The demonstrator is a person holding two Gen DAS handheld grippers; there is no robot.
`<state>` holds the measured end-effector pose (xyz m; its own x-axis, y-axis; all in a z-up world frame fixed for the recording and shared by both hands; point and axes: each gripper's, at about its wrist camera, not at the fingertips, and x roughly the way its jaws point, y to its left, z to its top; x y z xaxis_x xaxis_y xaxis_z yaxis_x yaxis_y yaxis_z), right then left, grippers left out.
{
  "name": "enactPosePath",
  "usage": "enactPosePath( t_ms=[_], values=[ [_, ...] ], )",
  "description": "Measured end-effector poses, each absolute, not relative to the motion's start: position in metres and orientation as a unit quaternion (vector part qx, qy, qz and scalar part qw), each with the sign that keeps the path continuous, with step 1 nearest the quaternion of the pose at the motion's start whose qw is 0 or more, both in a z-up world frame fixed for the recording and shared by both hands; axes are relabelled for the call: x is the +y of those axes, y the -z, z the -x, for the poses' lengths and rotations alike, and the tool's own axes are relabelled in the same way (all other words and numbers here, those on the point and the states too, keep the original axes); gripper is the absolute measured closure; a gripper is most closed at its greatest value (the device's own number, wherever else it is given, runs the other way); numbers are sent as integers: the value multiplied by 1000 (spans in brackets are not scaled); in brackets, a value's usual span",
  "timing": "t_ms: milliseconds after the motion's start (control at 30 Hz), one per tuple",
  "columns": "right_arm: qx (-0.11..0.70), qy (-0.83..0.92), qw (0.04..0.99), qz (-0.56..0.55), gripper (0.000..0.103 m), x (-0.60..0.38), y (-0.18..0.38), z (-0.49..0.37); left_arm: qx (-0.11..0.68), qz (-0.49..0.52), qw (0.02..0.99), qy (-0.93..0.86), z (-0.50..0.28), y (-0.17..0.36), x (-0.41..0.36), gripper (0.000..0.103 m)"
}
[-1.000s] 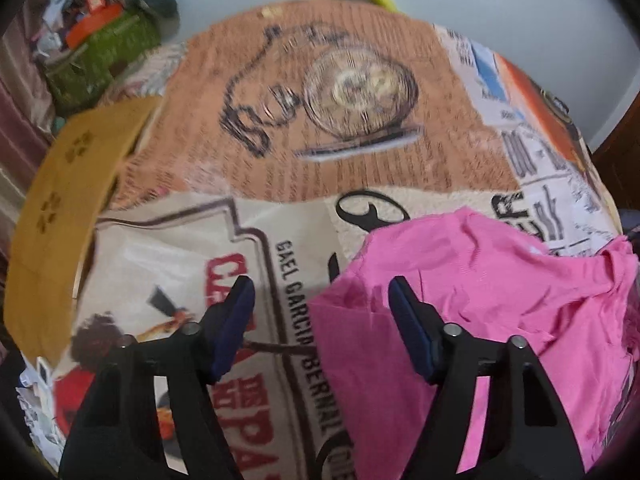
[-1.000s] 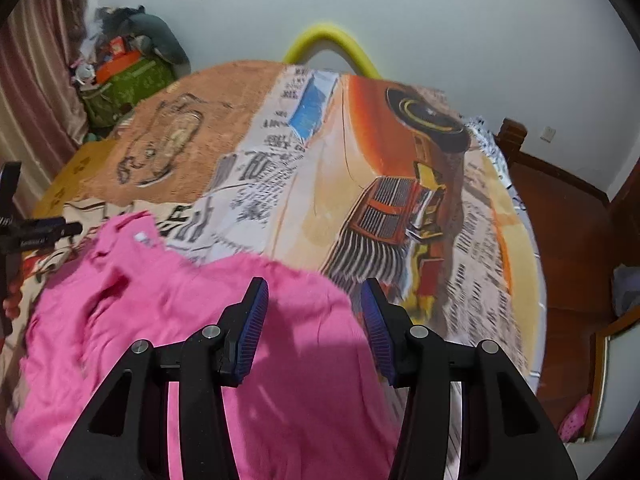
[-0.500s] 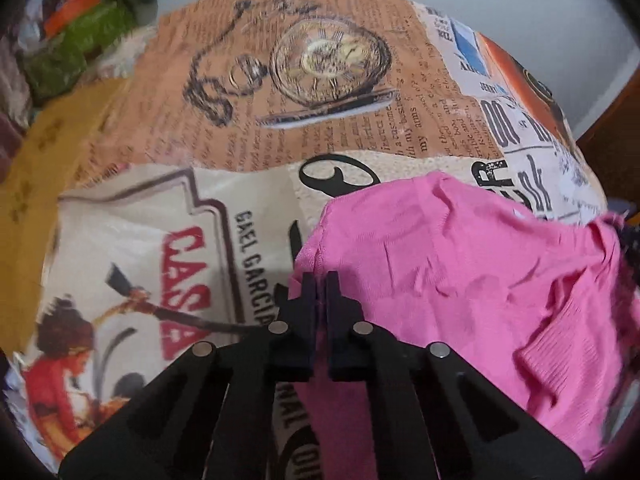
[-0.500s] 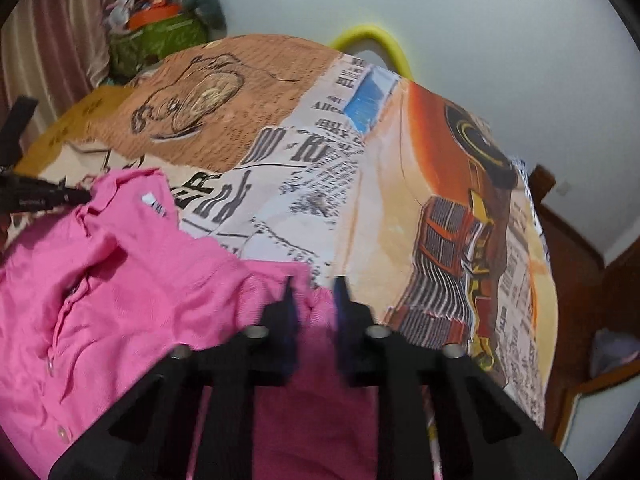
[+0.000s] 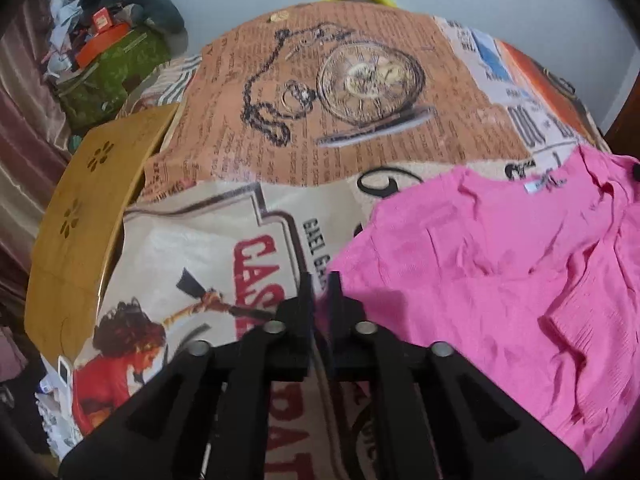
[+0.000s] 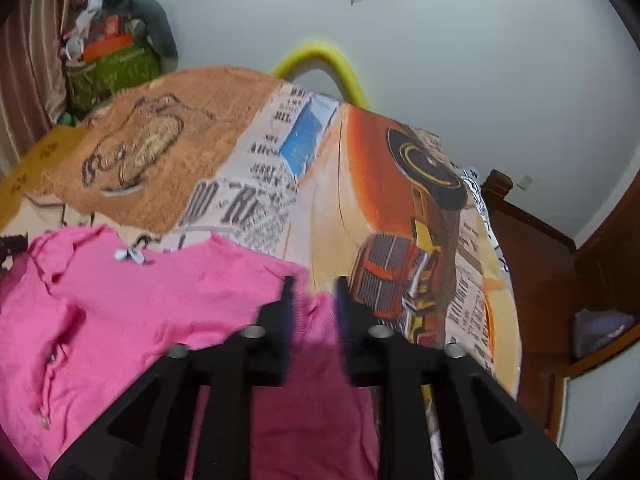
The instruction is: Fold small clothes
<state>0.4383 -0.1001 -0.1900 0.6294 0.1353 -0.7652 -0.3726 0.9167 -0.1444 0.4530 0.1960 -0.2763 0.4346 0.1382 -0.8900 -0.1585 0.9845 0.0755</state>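
Observation:
A pink shirt [image 5: 500,264] lies crumpled on the printed bedspread [image 5: 328,128], its white neck label toward the far side. My left gripper [image 5: 321,280] is shut on the shirt's left edge and holds it slightly lifted. In the right wrist view the same pink shirt [image 6: 132,304] fills the lower left. My right gripper [image 6: 314,292] is shut on the shirt's right edge, with pink fabric bunched between the fingers. The left gripper's tip [image 6: 12,246] shows at the far left of that view.
A yellow wooden board [image 5: 84,216] lies along the bed's left side. A pile of bags and clutter [image 5: 112,56] stands at the far left corner. A yellow curved bar [image 6: 320,64] rises behind the bed. Wooden furniture [image 6: 560,272] stands to the right.
Both grippers closed on the shirt's edges about half a second ago. Since then they have lifted the edges and pulled them, and the shirt has spread out flatter.

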Motion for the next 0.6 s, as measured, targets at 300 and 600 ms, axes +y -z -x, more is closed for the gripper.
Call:
enactPosePath(
  t_ms=[300, 600],
  values=[
    [381, -205, 894, 115, 48, -116, 155, -370, 504, 19, 860, -77, -409, 245, 188, 52],
    [411, -258, 870, 83, 43, -117, 163, -304, 530, 26, 848, -22, -319, 235, 166, 49]
  ],
)
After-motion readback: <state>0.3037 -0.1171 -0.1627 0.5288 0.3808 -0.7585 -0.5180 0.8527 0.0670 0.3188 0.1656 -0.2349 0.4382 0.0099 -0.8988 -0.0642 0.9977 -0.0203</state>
